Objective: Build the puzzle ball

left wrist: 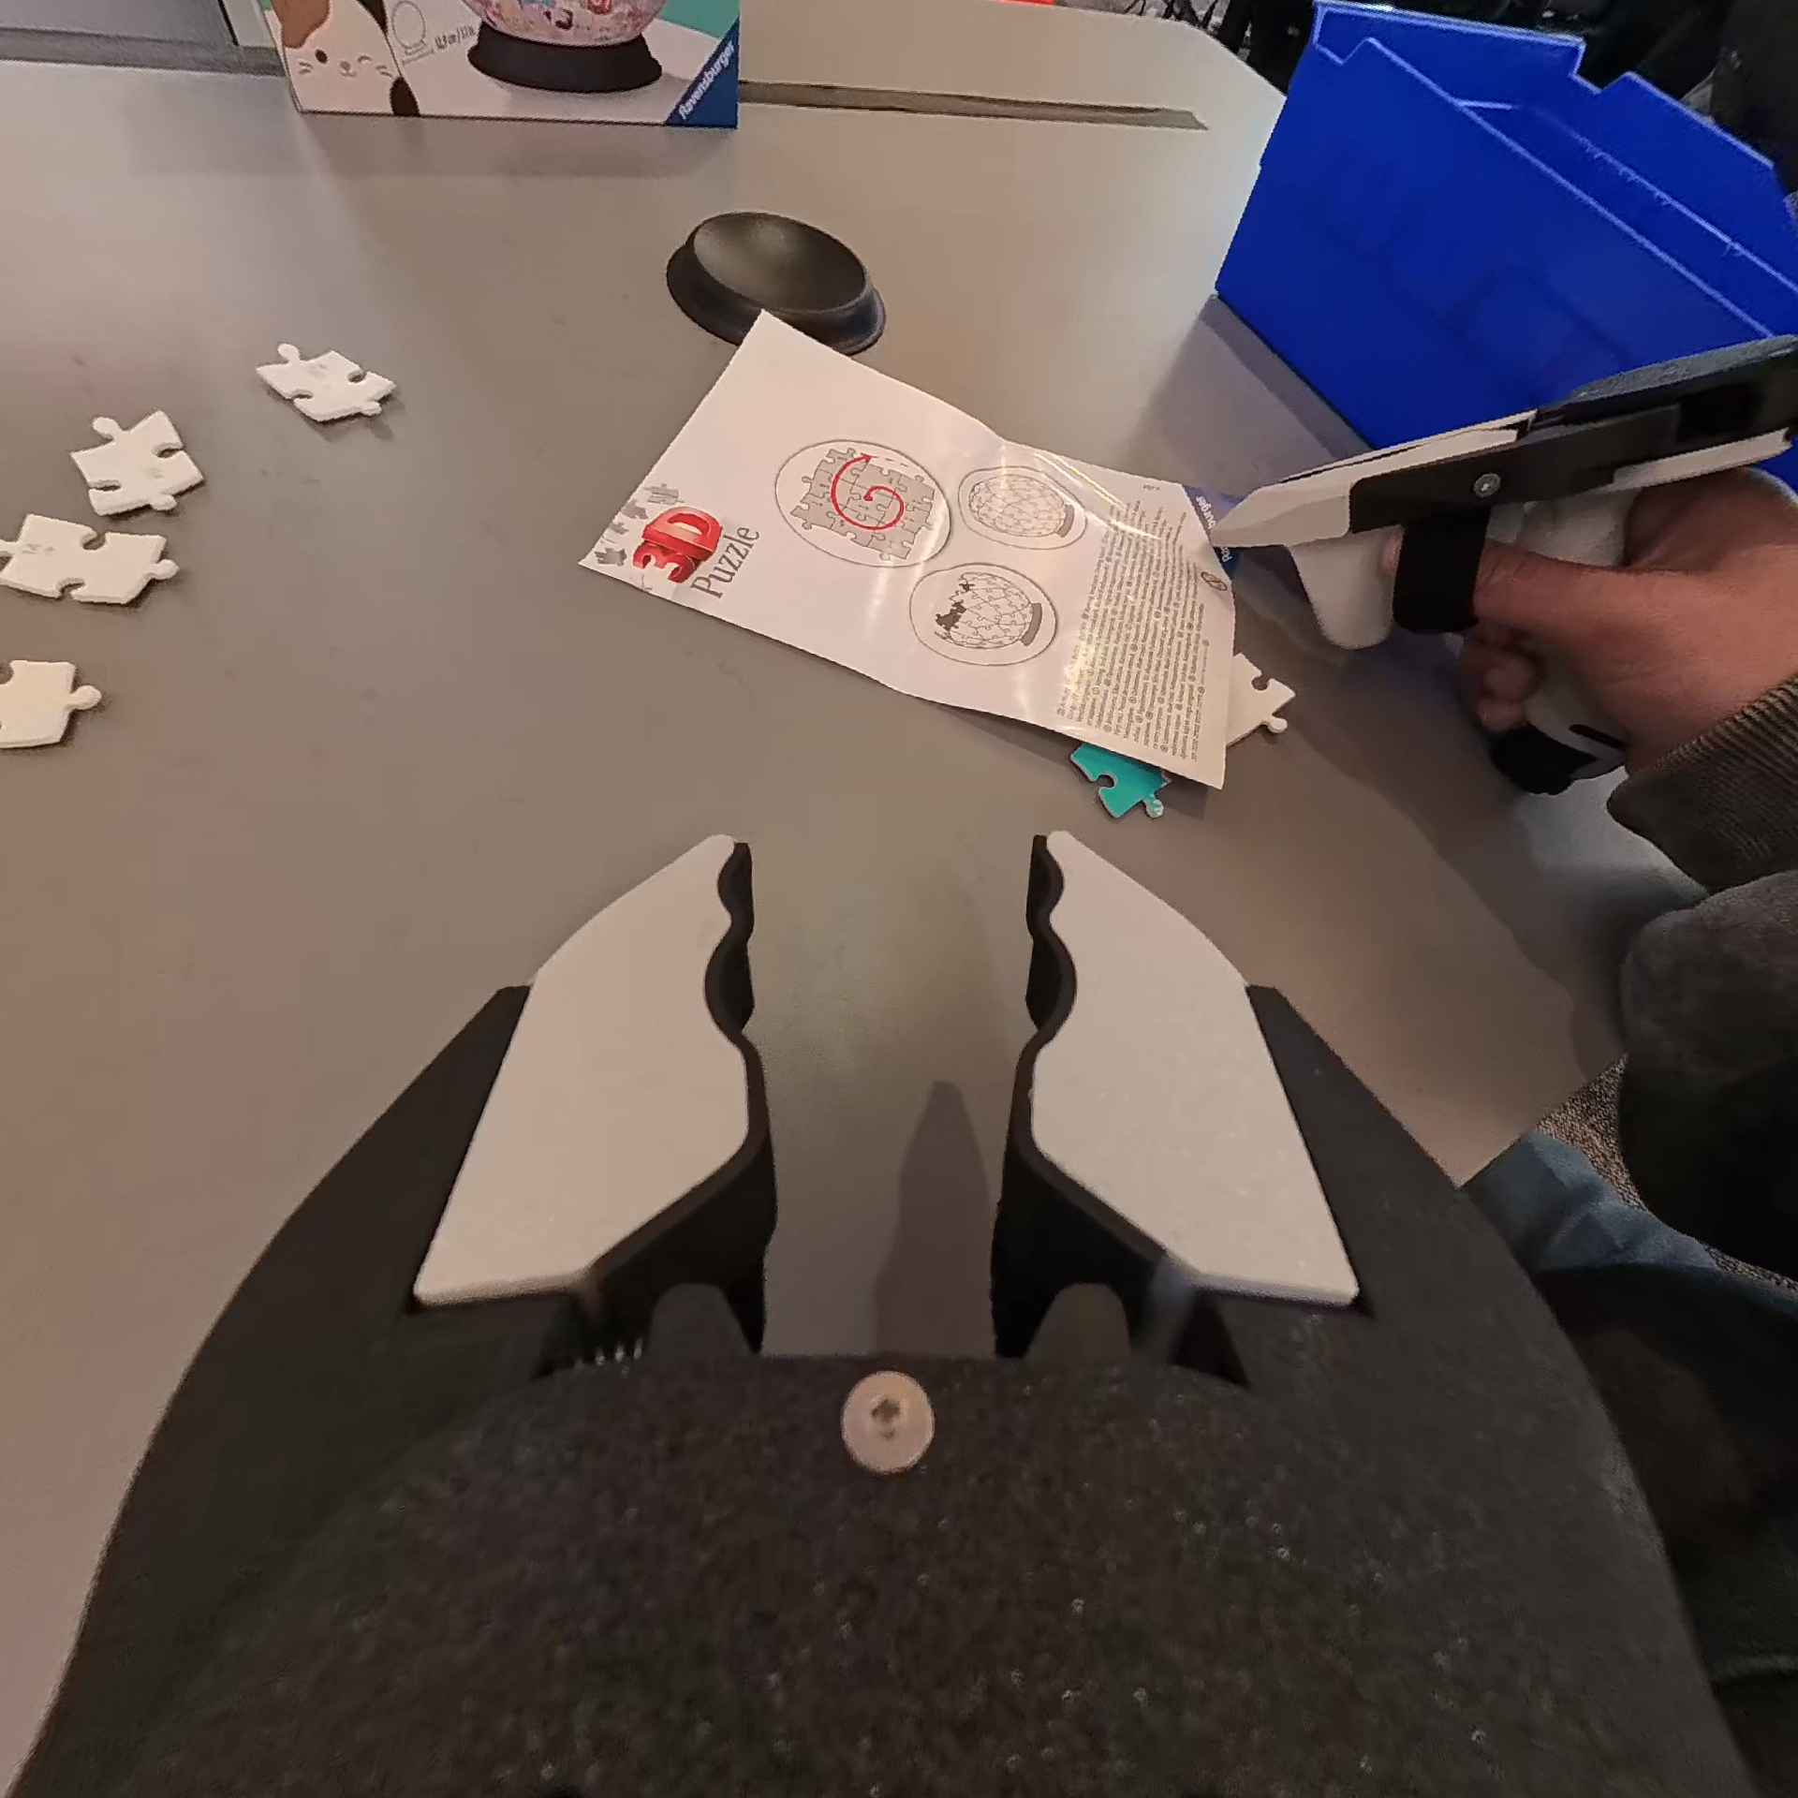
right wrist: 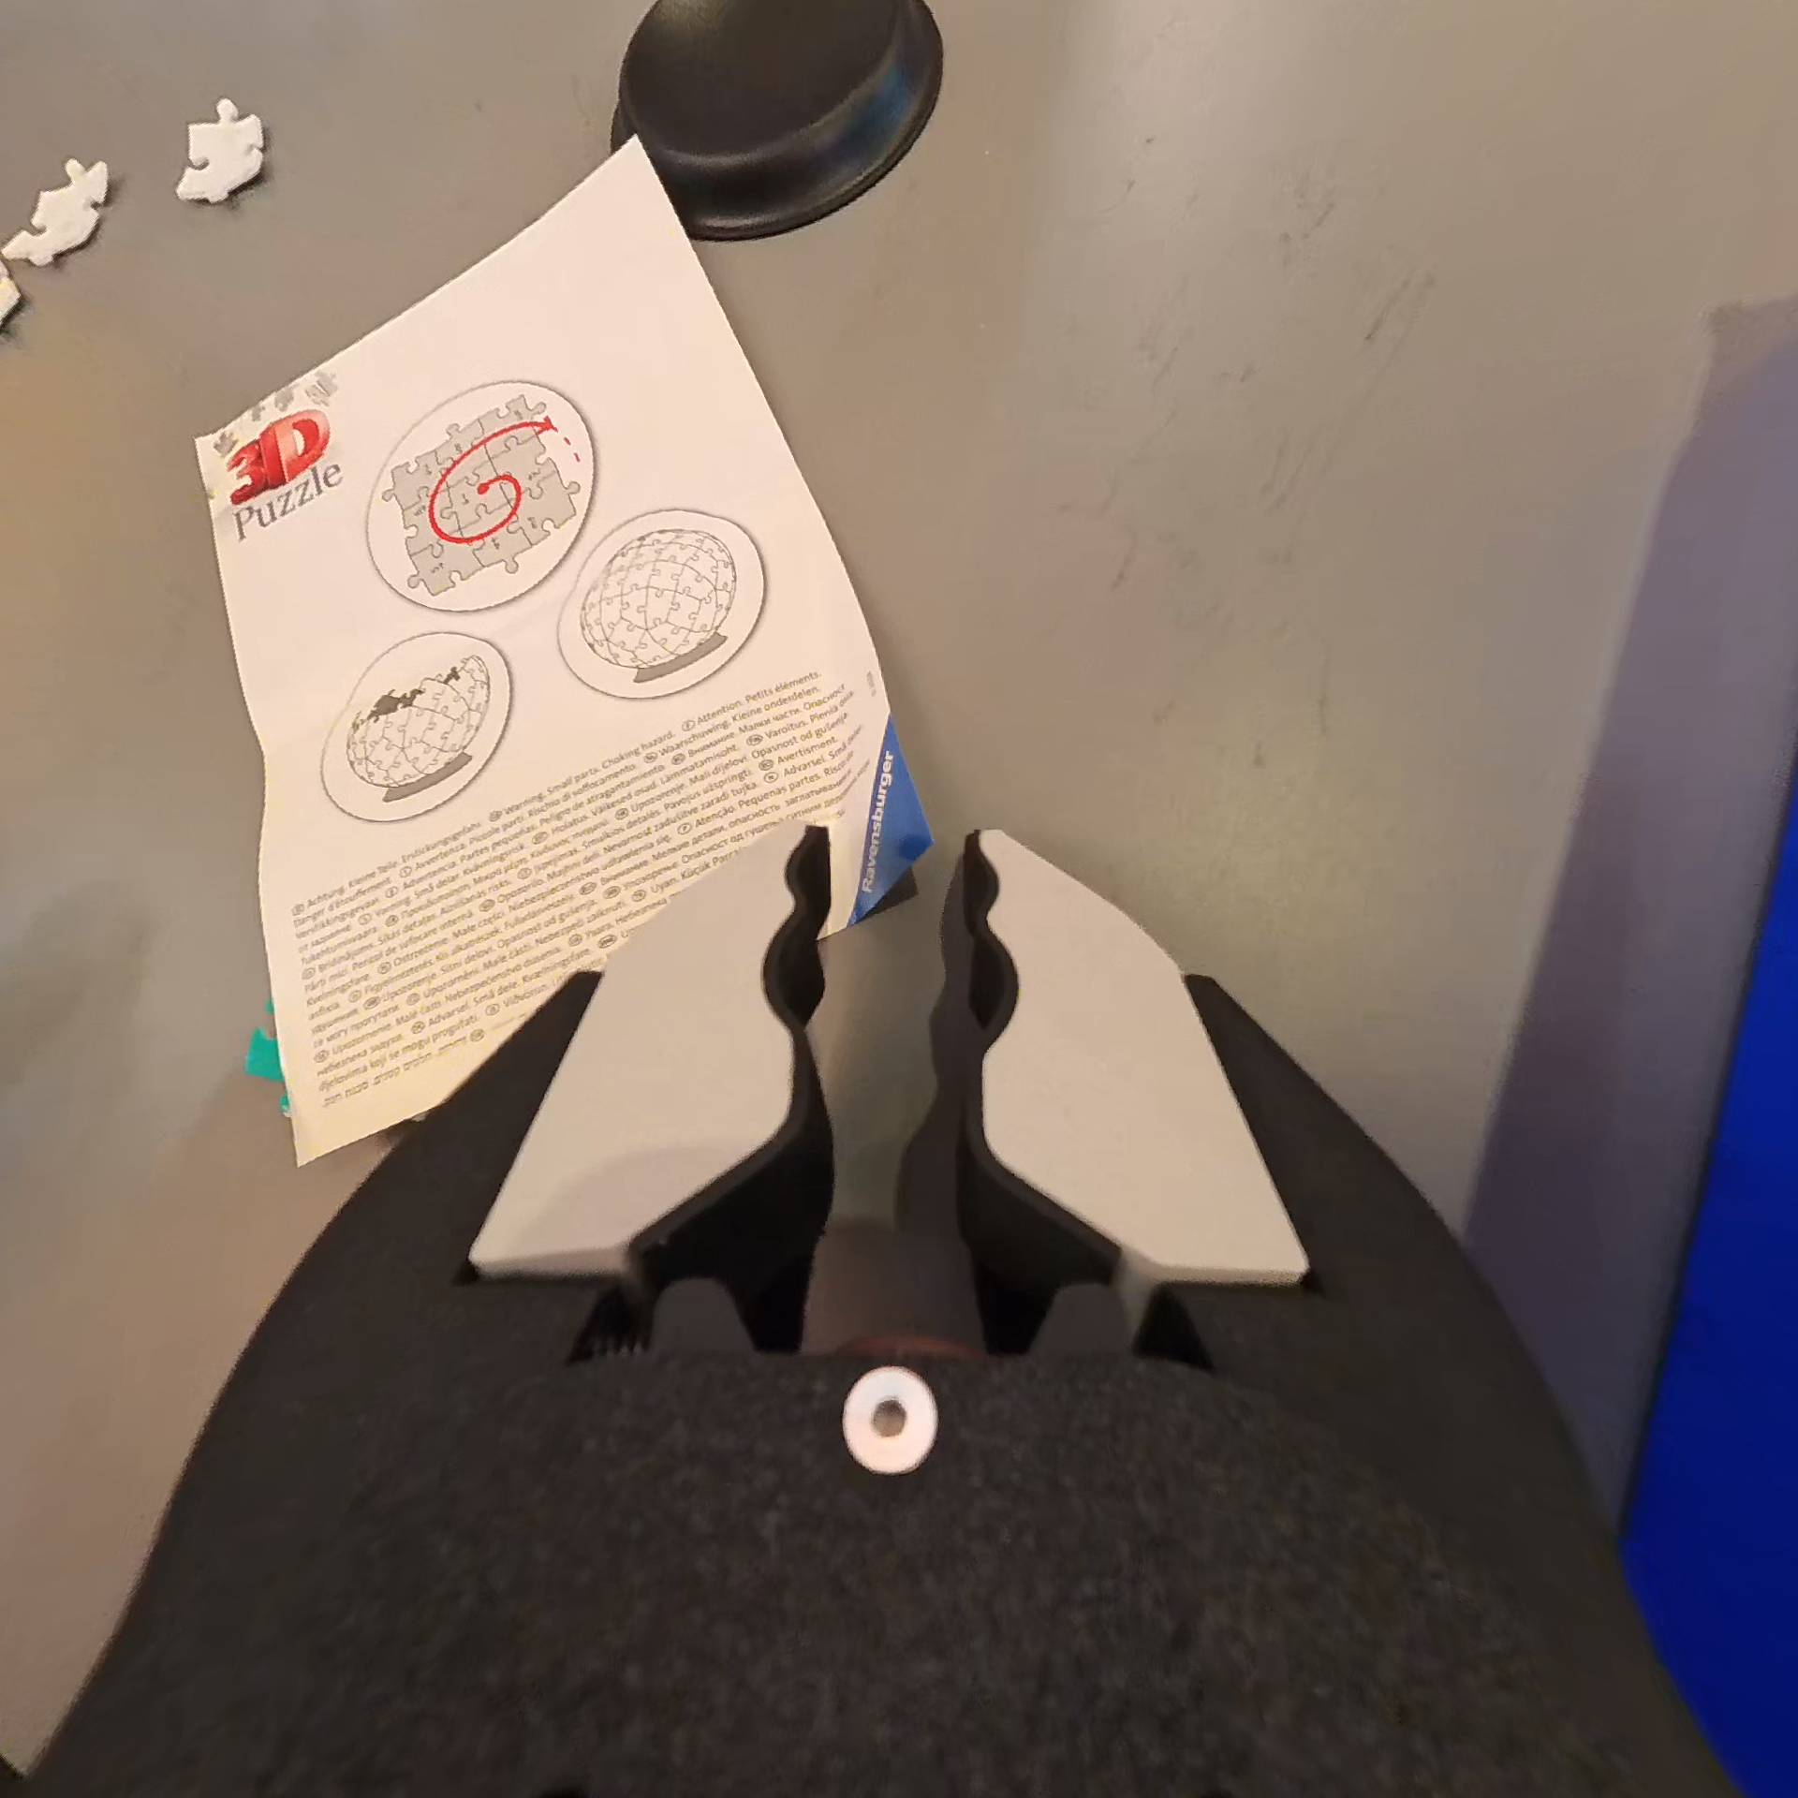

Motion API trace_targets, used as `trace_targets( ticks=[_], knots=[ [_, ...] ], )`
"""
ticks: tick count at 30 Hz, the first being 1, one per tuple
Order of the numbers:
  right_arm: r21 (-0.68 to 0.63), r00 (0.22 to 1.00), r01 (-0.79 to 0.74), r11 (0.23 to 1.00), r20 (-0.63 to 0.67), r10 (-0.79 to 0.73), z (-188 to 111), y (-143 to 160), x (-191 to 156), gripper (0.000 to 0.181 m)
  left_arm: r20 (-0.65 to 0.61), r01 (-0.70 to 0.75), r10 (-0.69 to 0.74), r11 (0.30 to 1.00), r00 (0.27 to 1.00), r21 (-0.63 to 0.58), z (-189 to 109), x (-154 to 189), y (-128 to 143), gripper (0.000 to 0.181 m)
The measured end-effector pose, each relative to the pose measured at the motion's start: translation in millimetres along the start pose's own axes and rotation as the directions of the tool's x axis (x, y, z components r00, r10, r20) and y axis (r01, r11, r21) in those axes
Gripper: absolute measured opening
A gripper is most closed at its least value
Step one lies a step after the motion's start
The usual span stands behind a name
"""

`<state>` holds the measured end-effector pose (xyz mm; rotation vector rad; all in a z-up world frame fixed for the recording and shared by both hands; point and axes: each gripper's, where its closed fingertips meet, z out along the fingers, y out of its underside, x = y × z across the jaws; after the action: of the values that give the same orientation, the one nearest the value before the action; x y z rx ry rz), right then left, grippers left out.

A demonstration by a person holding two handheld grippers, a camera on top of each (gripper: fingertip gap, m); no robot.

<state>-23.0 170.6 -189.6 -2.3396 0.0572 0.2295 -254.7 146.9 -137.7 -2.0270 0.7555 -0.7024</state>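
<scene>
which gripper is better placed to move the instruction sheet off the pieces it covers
Right, probably. The right gripper is open with its tips at the instruction sheet corner. The left gripper is open over bare table, short of the sheet. A teal piece pokes out beneath it.

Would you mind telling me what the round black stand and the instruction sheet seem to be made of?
The stand looks like moulded plastic, perhaps rubbery: smooth, dark, with a soft sheen in its dished top. The instruction sheet looks like thin glossy paper: it shows fold creases, glare and a lifted corner.
</scene>
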Motion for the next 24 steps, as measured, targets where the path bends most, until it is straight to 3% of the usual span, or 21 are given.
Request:
trace_targets(
  ticks=[24],
  knots=[
    [-0.010, 0.999, 0.033, 0.999, -0.014, -0.033, 0.7, 1.2, -0.7, 0.021, -0.001, 0.033, -0.033, 0.999, 0.999, -0.017, 3.6, -6.1, 2.6, 0.056]
  ],
)
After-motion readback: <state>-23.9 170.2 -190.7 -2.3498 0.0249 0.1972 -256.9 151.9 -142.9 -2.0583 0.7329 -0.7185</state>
